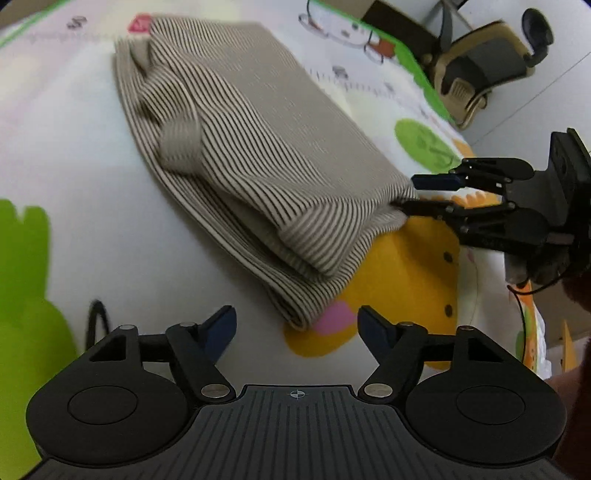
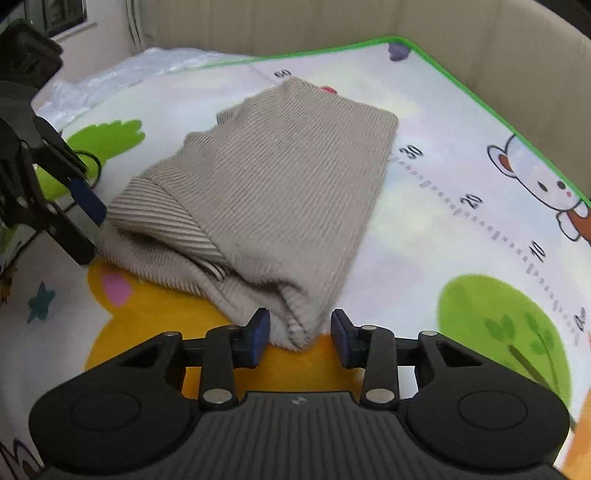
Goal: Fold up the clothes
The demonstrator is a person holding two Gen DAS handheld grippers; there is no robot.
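A beige, finely striped garment [image 1: 258,140] [image 2: 280,184] lies folded in a thick bundle on a cartoon play mat [image 1: 55,147] [image 2: 443,240]. My left gripper [image 1: 297,325] [image 2: 88,221] is open, and the bundle's near-left corner lies between its blue pads, which stand clear of the cloth. My right gripper [image 2: 301,330] [image 1: 421,194] is open more narrowly around the near-right corner. Its left pad is close against the cloth and there is a gap at the right pad. In the left wrist view its lower finger lies at the corner's underside.
The mat's green border [image 2: 480,99] runs along a beige padded wall [image 2: 295,22]. Clear plastic wrap [image 2: 110,77] lies past the mat's far-left side. An office chair [image 1: 487,70] stands on the floor beyond the mat. A black cable [image 1: 98,317] lies by my left gripper.
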